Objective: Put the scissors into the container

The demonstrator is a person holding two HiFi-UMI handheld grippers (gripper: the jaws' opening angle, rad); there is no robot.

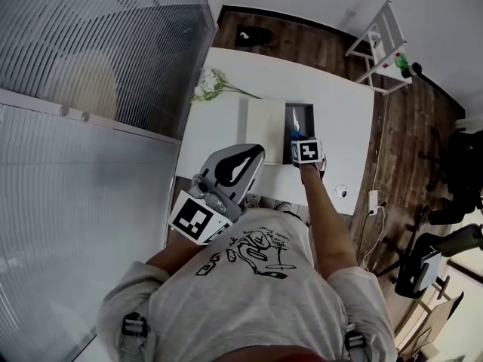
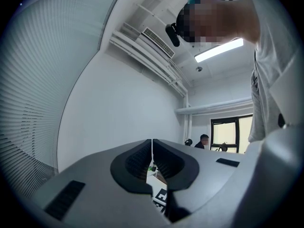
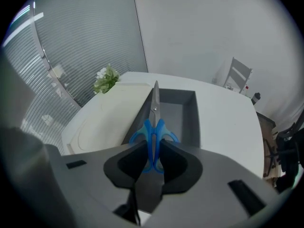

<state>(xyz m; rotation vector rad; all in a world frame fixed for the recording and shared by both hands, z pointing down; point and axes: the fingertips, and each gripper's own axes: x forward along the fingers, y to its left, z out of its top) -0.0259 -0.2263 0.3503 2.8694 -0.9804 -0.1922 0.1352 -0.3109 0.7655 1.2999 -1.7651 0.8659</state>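
Note:
Blue-handled scissors (image 3: pixel 153 136) are pinched by their handles in my right gripper (image 3: pixel 153 148), which is shut on them. Their metal blades point forward, over the near end of the dark grey open container (image 3: pixel 184 112). In the head view the right gripper (image 1: pixel 308 151) hovers at the container's (image 1: pixel 302 111) near edge, and the scissors (image 1: pixel 296 129) show just beyond it. My left gripper (image 1: pixel 255 152) is held up close to the person's chest, away from the container. Its jaws are shut with nothing between them, and in its own view the left gripper (image 2: pixel 152 148) points up into the room.
A white board (image 1: pixel 266 127) lies against the container's left side on the white table (image 1: pixel 339 127). A bunch of white flowers (image 1: pixel 211 84) lies at the table's far left. A glass wall with blinds (image 1: pixel 90 89) runs along the left; a white rack (image 1: pixel 381 44) stands beyond the table.

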